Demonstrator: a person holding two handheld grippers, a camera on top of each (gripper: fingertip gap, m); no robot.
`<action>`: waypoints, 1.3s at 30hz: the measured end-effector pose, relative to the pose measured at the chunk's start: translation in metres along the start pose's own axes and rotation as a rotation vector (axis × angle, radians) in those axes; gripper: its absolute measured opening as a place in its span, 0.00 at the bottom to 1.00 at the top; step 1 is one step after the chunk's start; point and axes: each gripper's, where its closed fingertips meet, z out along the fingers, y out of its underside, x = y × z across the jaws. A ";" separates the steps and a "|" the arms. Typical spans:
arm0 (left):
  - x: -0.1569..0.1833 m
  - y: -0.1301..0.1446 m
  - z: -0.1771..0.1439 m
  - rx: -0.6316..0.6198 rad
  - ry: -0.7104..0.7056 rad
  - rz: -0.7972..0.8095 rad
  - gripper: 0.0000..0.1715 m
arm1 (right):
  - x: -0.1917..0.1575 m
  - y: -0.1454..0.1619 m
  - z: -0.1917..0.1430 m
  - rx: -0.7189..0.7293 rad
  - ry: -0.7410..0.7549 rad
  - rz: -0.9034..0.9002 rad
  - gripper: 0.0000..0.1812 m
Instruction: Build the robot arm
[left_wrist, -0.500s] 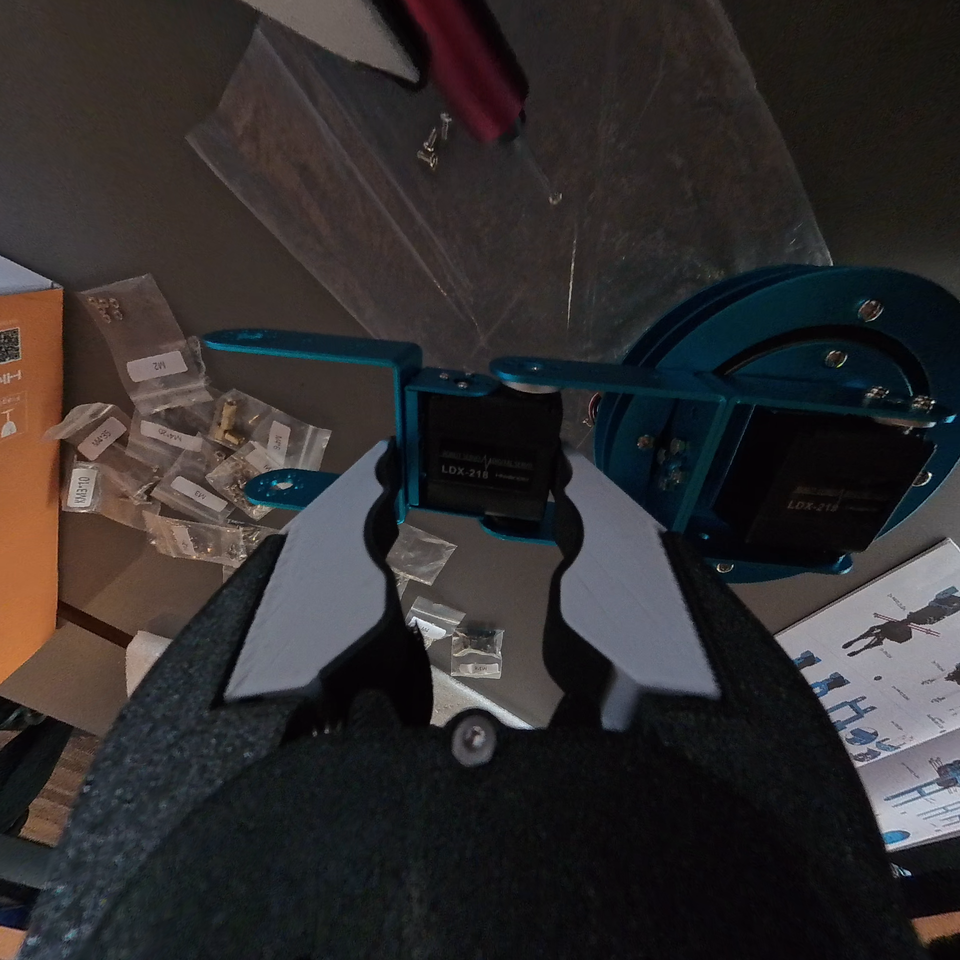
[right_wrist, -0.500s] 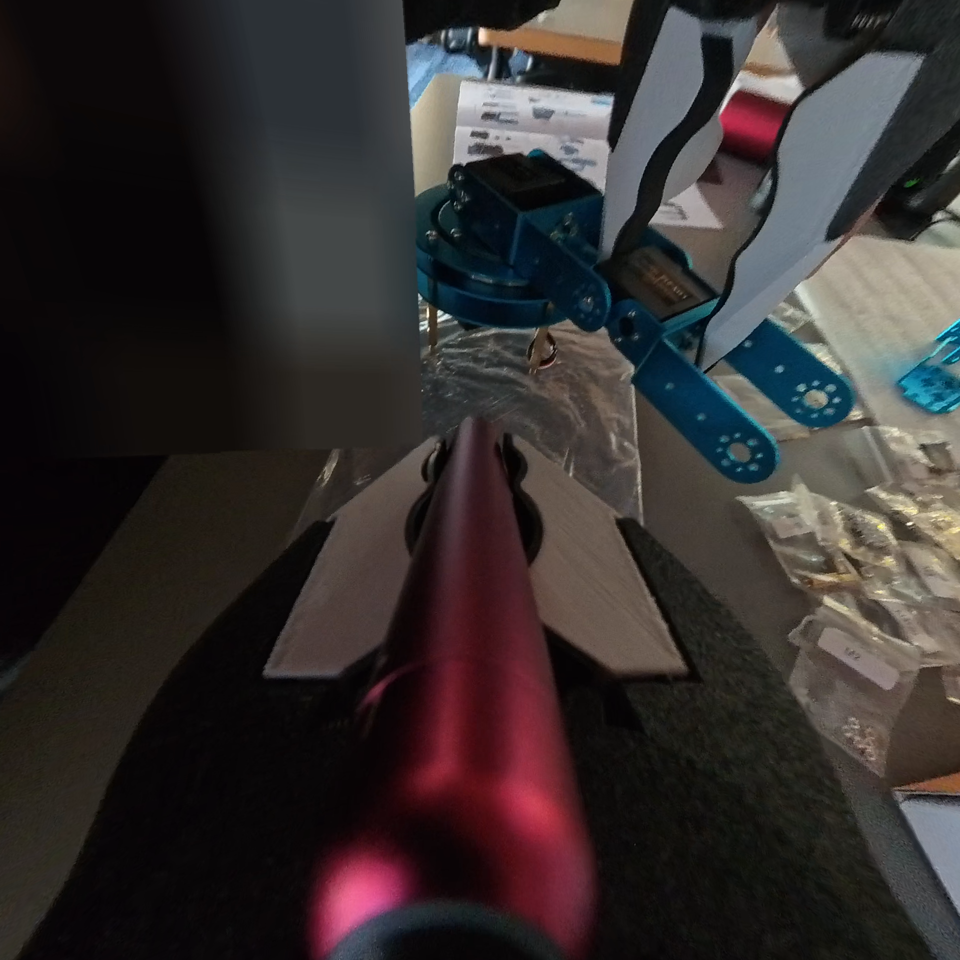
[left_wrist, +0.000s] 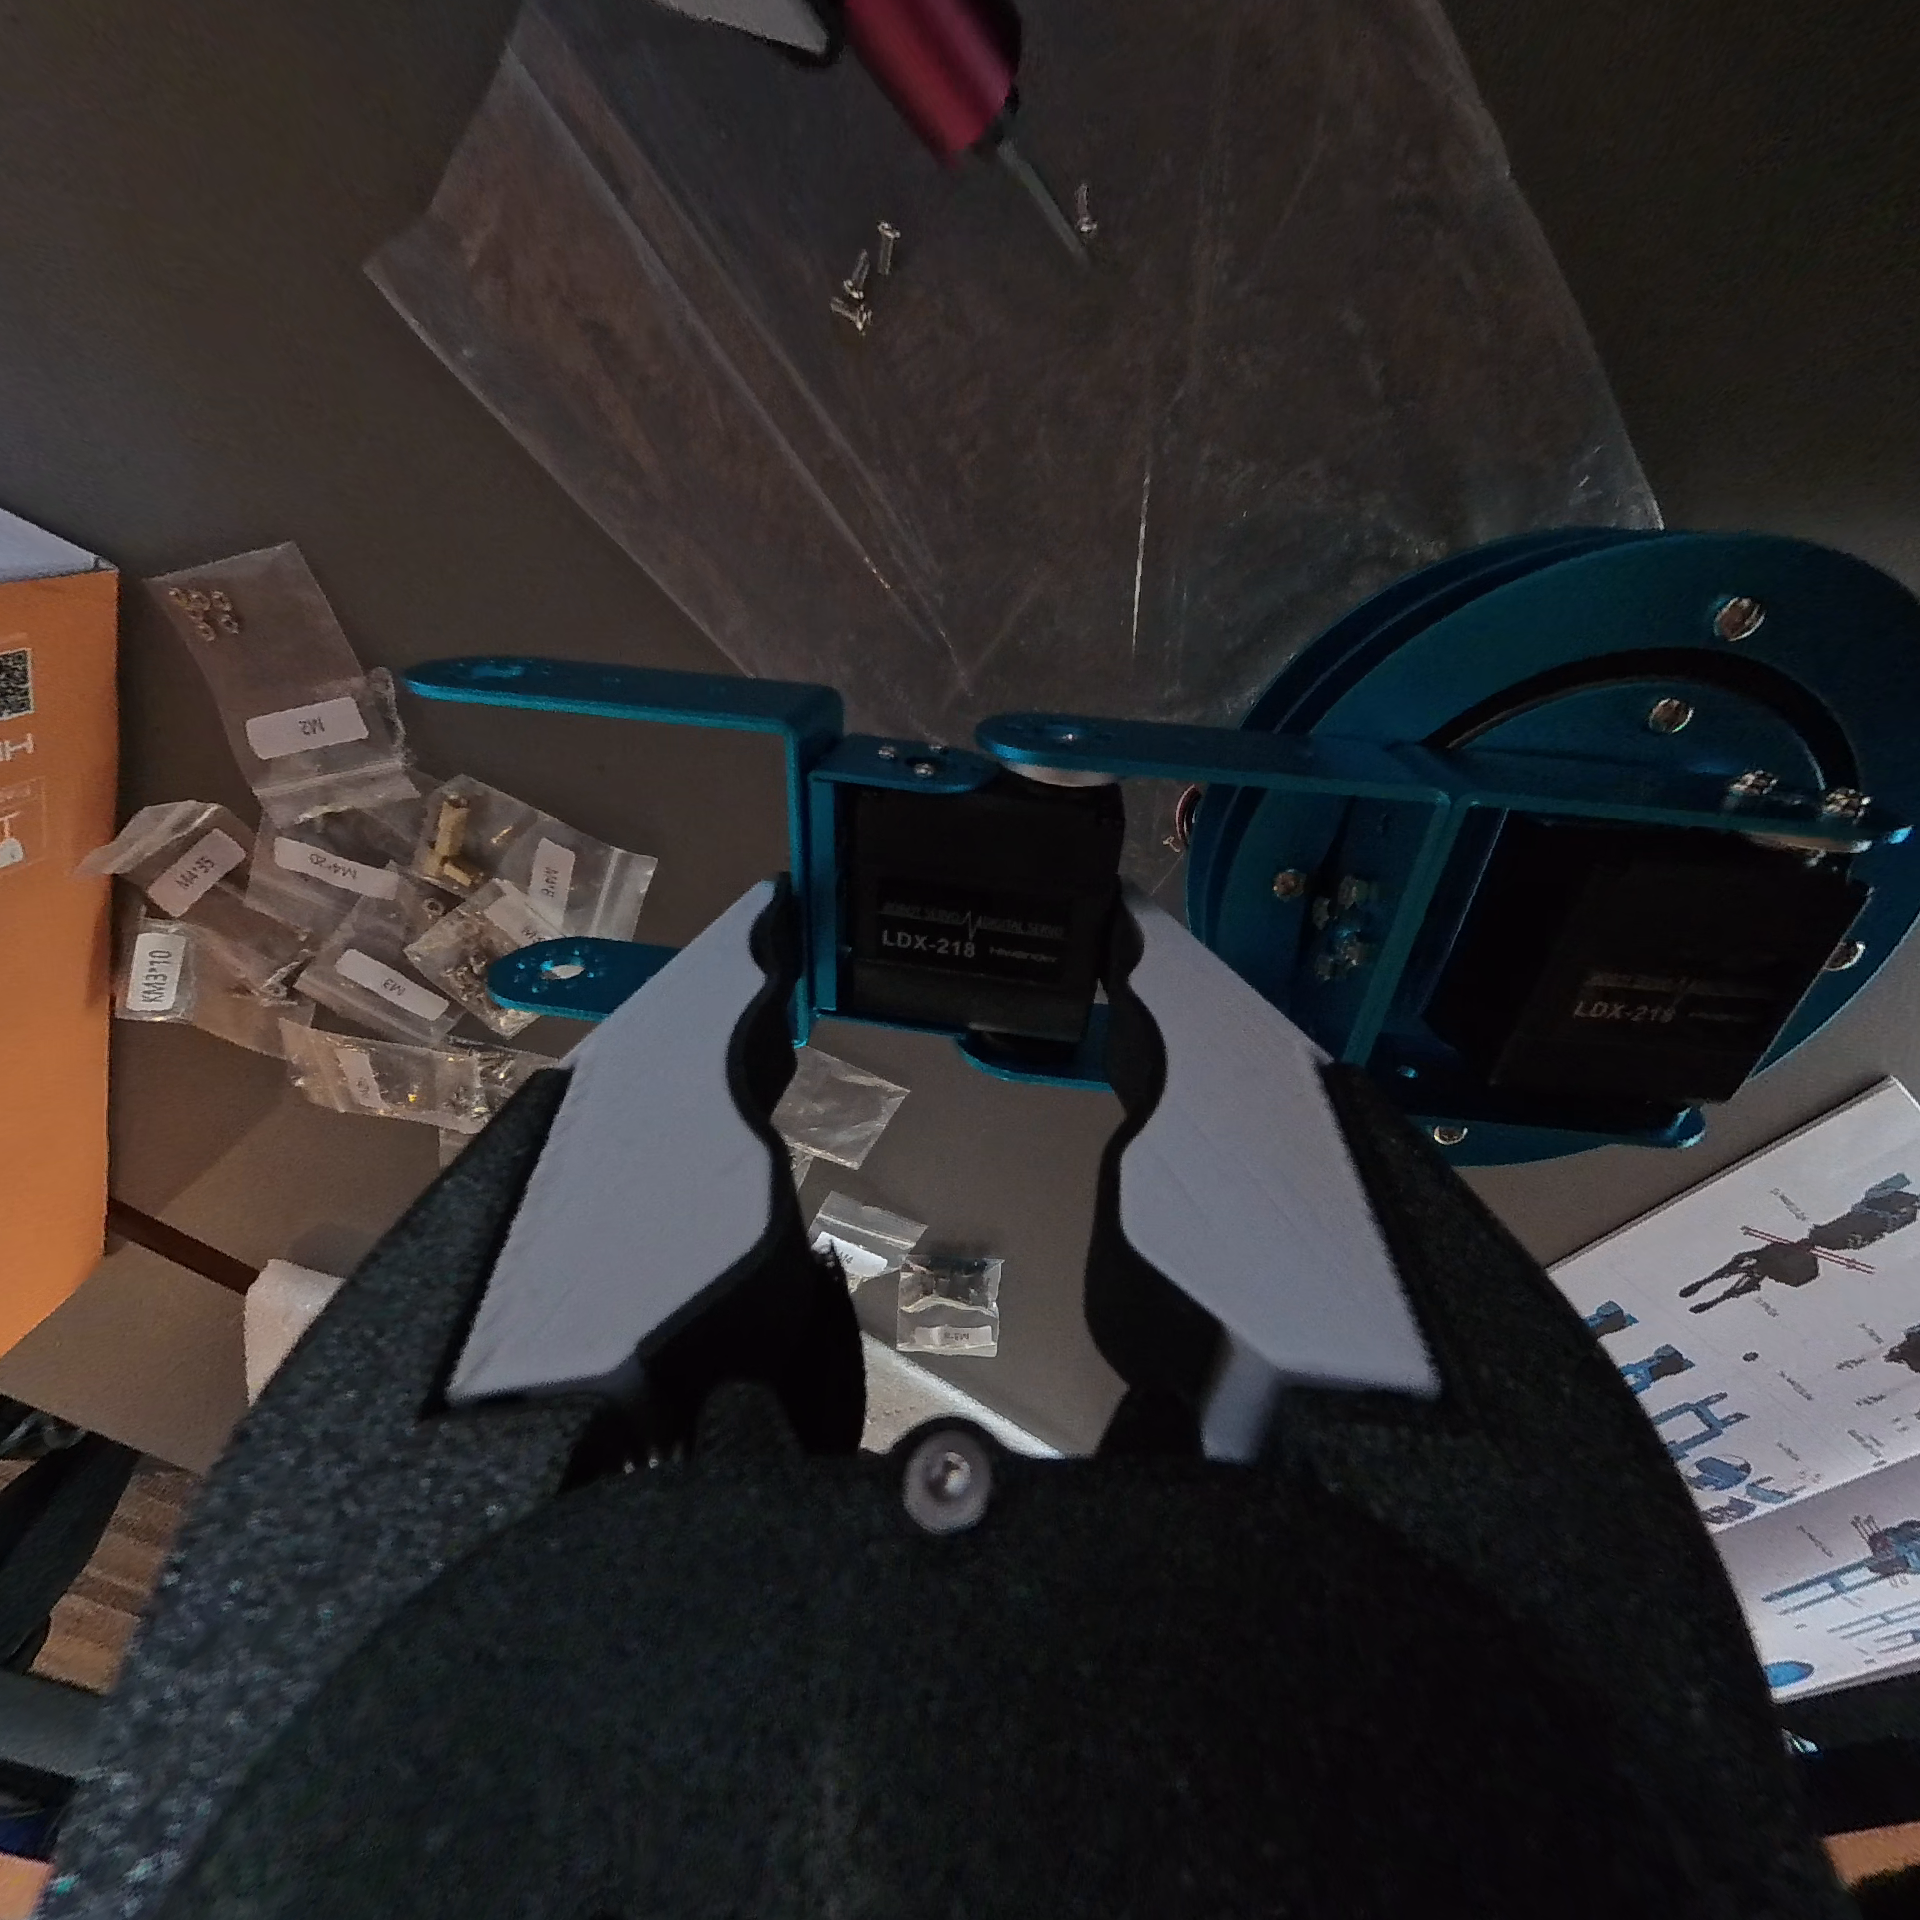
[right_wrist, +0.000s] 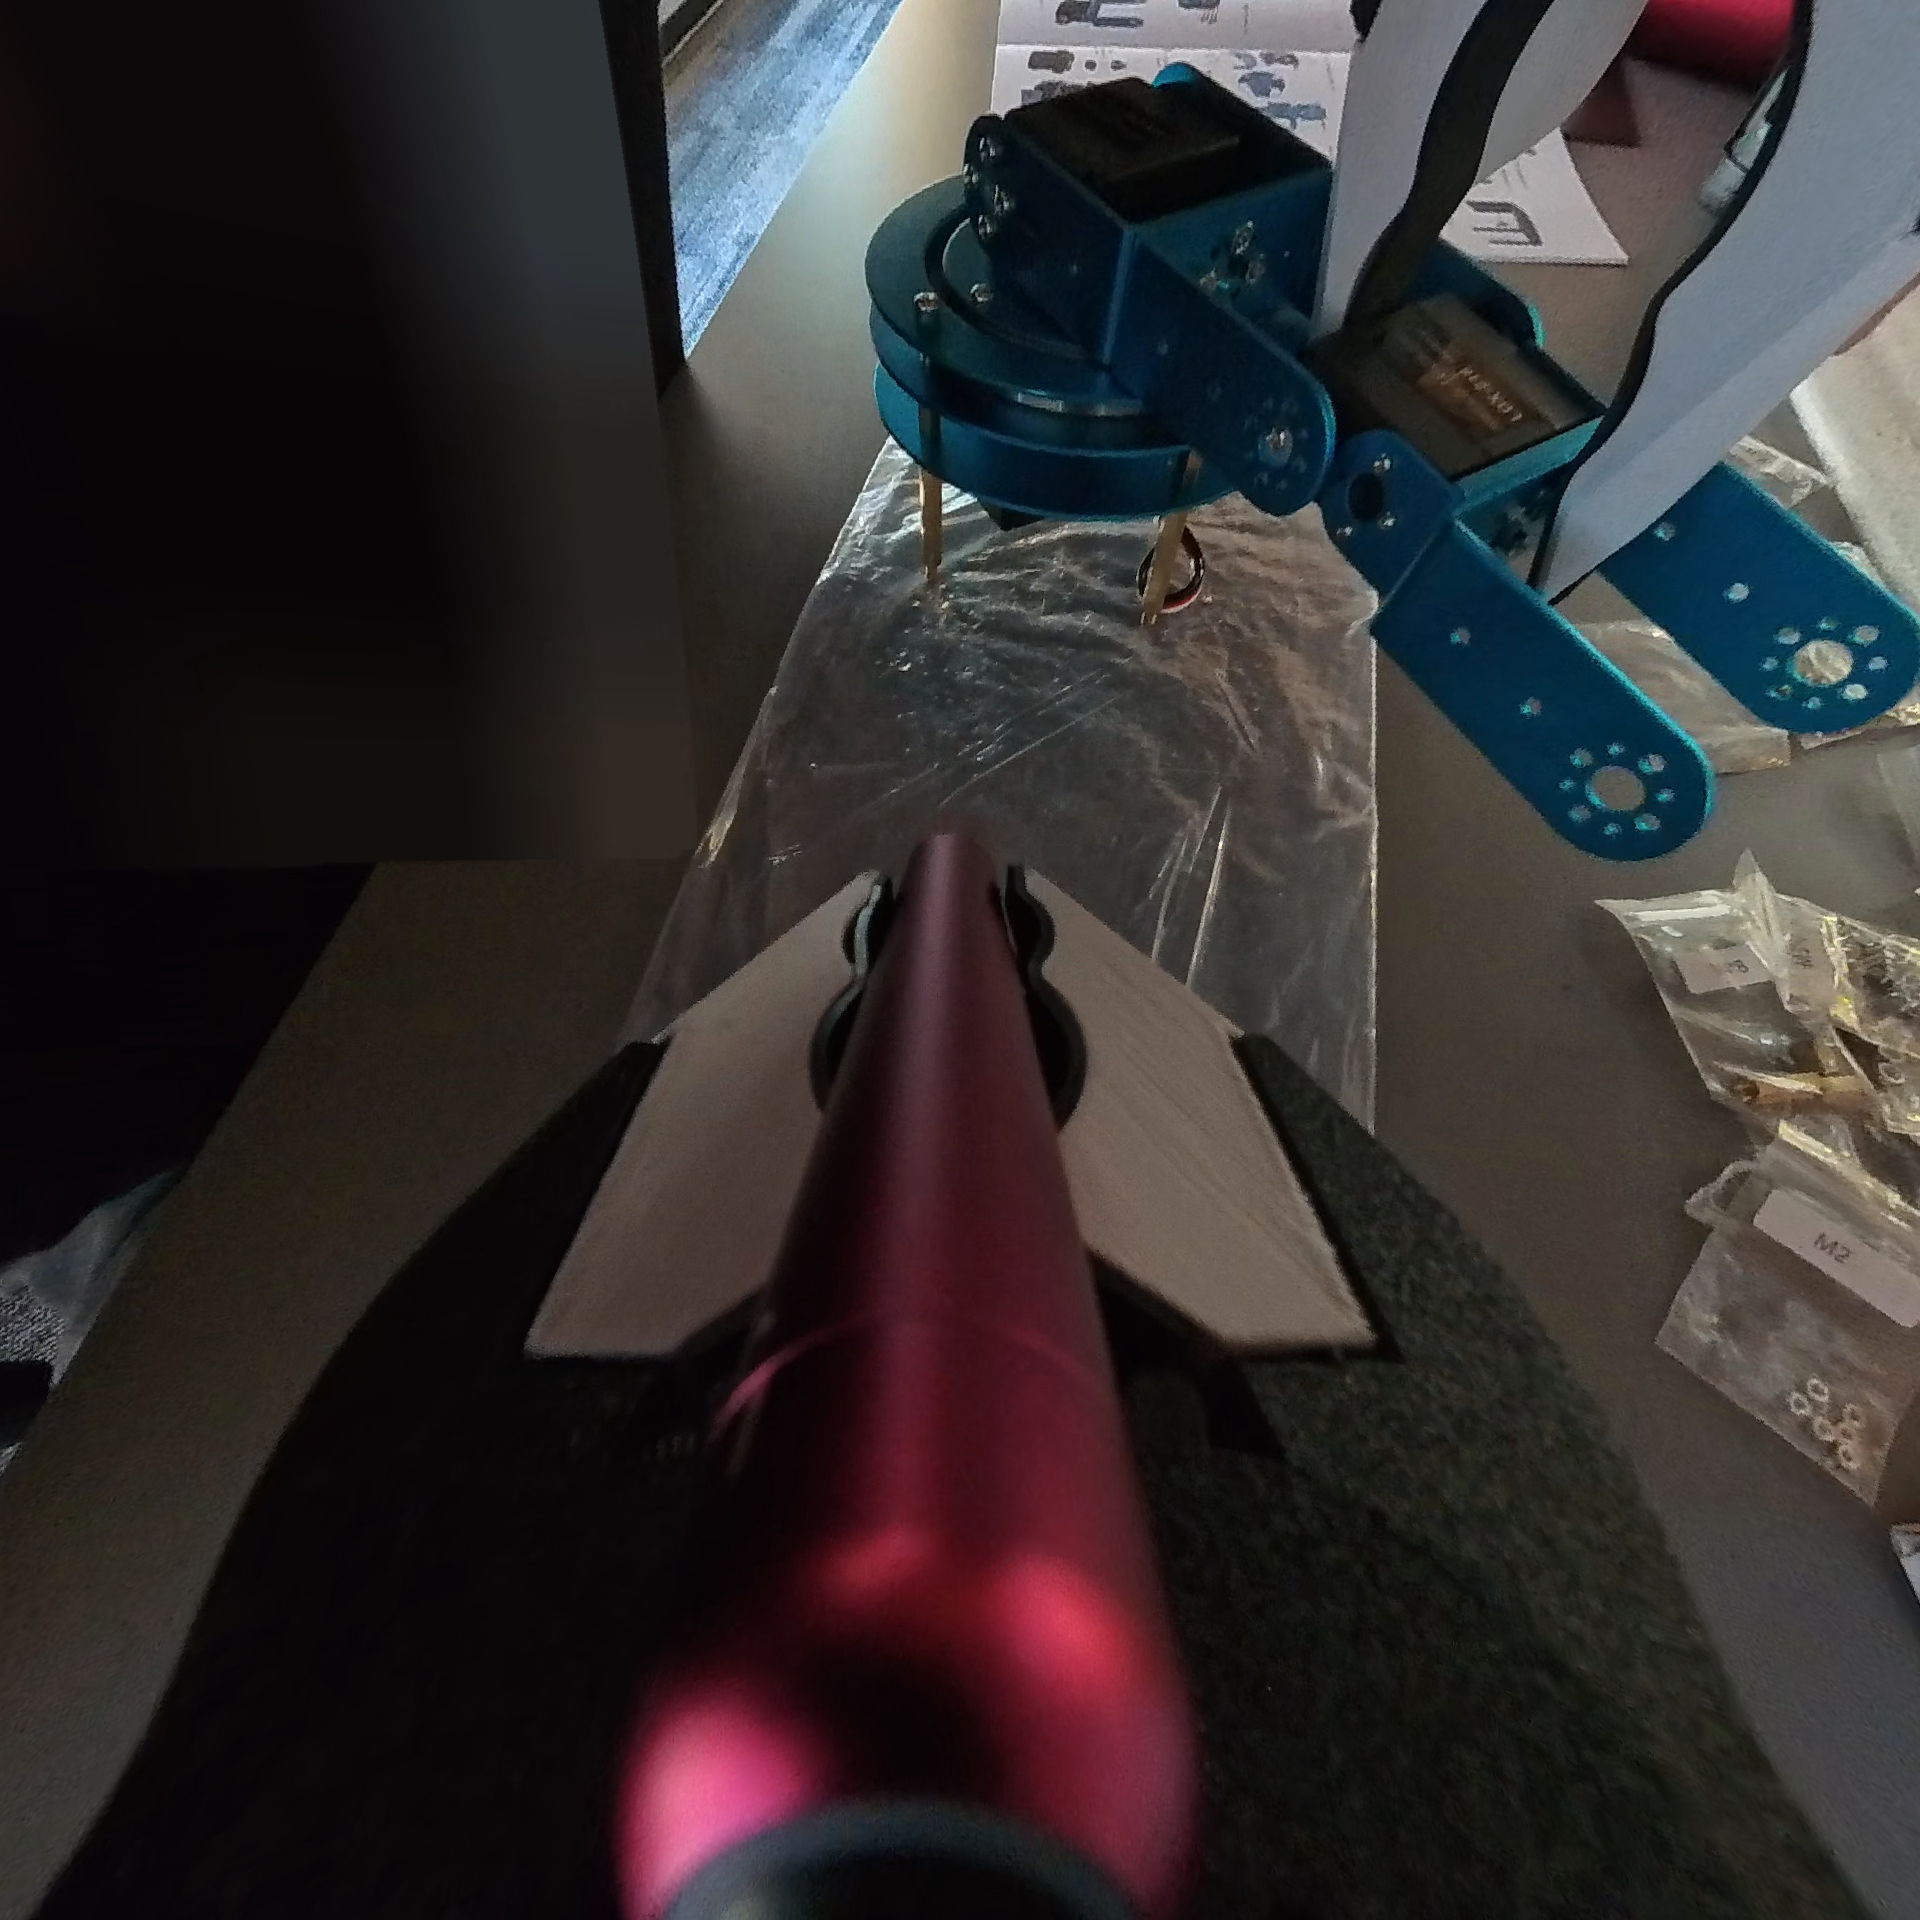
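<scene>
My left gripper (left_wrist: 951, 914) is shut on a black servo (left_wrist: 966, 935) in a blue bracket, one finger on each side. The bracket joins a blue round base (left_wrist: 1714, 644) with a second servo (left_wrist: 1621, 977). My right gripper (right_wrist: 951, 899) is shut on a red screwdriver (right_wrist: 956, 1195) that points at the assembly. The screwdriver also shows at the top of the left wrist view (left_wrist: 935, 73), its thin bit over a clear plastic bag (left_wrist: 1195, 436) beside loose screws (left_wrist: 862, 270). In the right wrist view the left gripper (right_wrist: 1455, 416) reaches down onto the blue assembly (right_wrist: 1039, 416).
Small bags of hardware (left_wrist: 343, 914) lie left of the assembly, next to an orange box (left_wrist: 52, 935). A printed instruction sheet (left_wrist: 1766, 1403) lies at the right. The base stands on brass posts (right_wrist: 932, 520) at the bag's far edge. More hardware bags (right_wrist: 1818, 1091) lie at the right. Some 12 cm of space lies between my two pairs of fingers.
The right gripper with the screwdriver has moved closer to the blue assembly, which looks larger now. In the left wrist view the screwdriver's bit now shows near a screw. The left gripper holds still.
</scene>
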 end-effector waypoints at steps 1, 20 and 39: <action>0.000 0.000 0.000 -0.001 0.001 0.000 0.33 | 0.000 0.001 -0.001 -0.005 -0.001 0.001 0.12; 0.002 0.002 0.000 0.009 0.000 -0.012 0.33 | 0.008 -0.001 -0.013 0.007 0.047 -0.004 0.12; 0.003 0.003 0.000 0.005 0.001 -0.012 0.33 | 0.009 0.003 -0.004 0.006 0.041 0.007 0.12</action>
